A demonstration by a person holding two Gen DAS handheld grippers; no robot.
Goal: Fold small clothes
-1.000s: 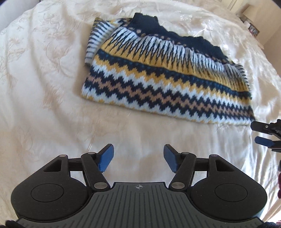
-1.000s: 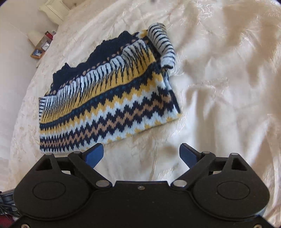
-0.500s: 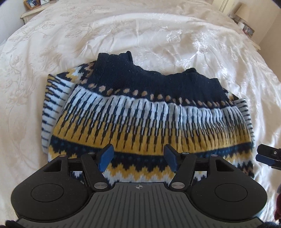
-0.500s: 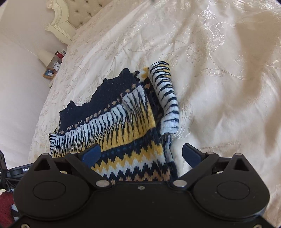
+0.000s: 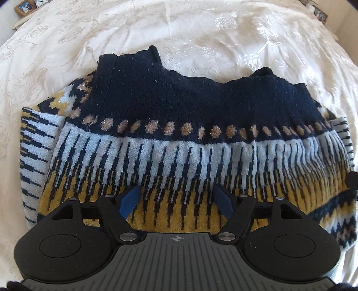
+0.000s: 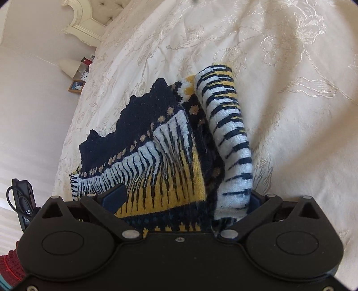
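A knitted sweater (image 5: 179, 143) with navy, white, yellow and tan zigzag bands lies folded flat on the cream bedspread (image 5: 201, 33), navy collar end farthest from me. My left gripper (image 5: 176, 198) is open just above the yellow band near the sweater's middle, with nothing between its fingers. My right gripper (image 6: 184, 198) is open too, straddling the sweater's (image 6: 156, 156) right edge. The striped folded-in sleeve (image 6: 230, 138) runs between its blue pads (image 6: 114, 194), and the right pad is mostly hidden behind the sleeve.
The embroidered bedspread (image 6: 290, 89) spreads around the sweater on all sides. A bedside table with a lamp (image 6: 69, 67) and picture frame (image 6: 76, 86) stands beyond a white headboard (image 6: 82, 24). More frames (image 5: 23, 7) sit at the far left. A red sleeve (image 6: 9, 264) shows low left.
Both grippers have moved forward from in front of the sweater's hem to over the sweater itself. Both stay open. The sweater has not moved.
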